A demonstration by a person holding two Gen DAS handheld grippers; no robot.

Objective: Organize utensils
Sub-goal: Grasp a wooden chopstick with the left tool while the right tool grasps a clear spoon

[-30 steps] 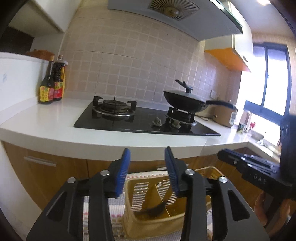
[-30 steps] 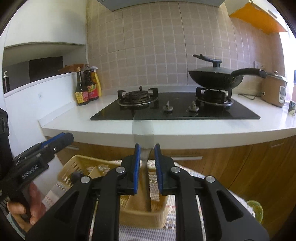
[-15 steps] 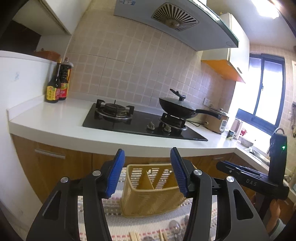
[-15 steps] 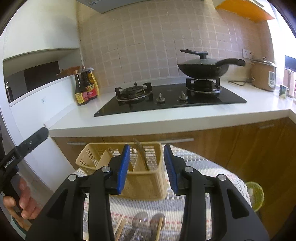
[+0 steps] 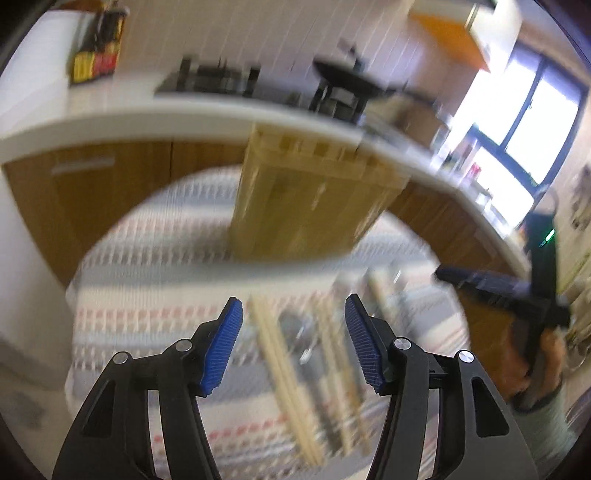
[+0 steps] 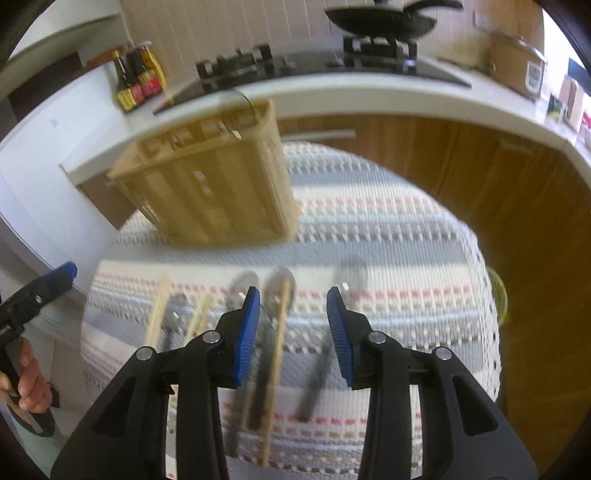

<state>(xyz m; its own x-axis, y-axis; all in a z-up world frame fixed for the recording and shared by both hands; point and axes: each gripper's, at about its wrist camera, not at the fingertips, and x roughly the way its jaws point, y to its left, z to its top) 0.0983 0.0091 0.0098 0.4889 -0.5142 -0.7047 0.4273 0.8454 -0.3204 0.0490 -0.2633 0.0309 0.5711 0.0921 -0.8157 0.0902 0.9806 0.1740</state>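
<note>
Right now your left gripper points down at the striped mat on the round table, its blue pads apart and opening further, with nothing pressed between them. Through the gap you look onto a row of loose utensils lying on the mat: pale wooden chopsticks running lengthwise and, just beside them, what look like metal spoons, though the blur makes it hard to count them. The yellow slotted basket stands upright on the far side of the mat, well beyond the utensils and in front of the white counter. Your right gripper also points down at the mat, jaws apart and empty. Between and below its pads lie a chopstick and a spoon side by side, with a dark-handled spoon near the right pad and more chopsticks and spoons further left. In this view the basket sits at the far left of the mat, apart from the row. Your other hand shows at the left edge, wrapped round its gripper's handle. Bottles and a black pan stand on the counter behind.
</note>
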